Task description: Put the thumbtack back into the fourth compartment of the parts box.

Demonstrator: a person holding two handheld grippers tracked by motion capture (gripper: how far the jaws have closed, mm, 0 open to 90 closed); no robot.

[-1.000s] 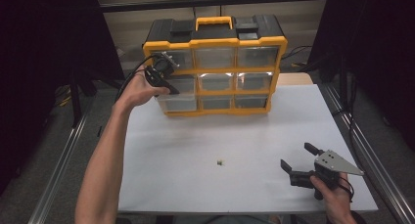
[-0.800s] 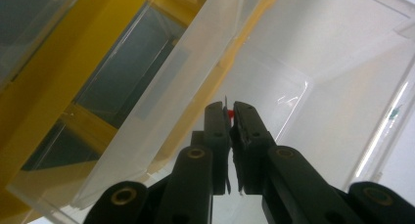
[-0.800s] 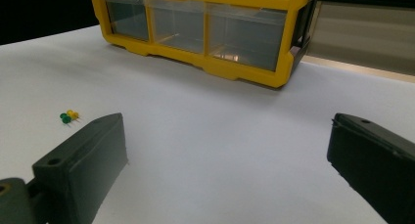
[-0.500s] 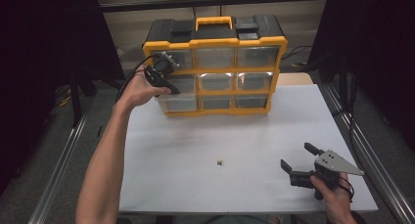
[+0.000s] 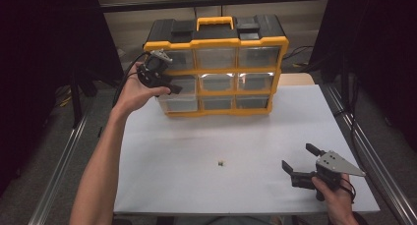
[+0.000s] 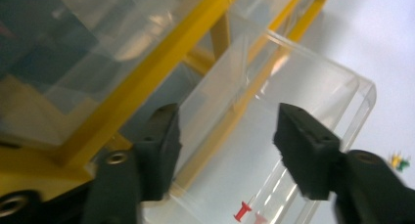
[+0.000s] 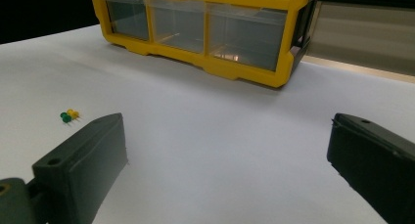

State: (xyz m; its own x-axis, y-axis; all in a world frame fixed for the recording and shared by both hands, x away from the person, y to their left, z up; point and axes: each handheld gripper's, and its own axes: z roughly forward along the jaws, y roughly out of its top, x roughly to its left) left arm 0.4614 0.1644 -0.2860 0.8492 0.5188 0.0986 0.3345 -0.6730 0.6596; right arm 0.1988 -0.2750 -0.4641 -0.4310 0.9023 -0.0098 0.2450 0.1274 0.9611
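My left hand-held gripper has just been opening; its jaws straddle the front wall of the pulled-out clear drawer, gripping nothing. A red pushpin lies inside the drawer.

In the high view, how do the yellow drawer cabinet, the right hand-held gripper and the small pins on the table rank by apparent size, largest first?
1. Yellow drawer cabinet, by far the largest.
2. Right hand-held gripper, though it lies nearer the camera, which enlarges it somewhat.
3. Small pins, a tiny speck on the white table.
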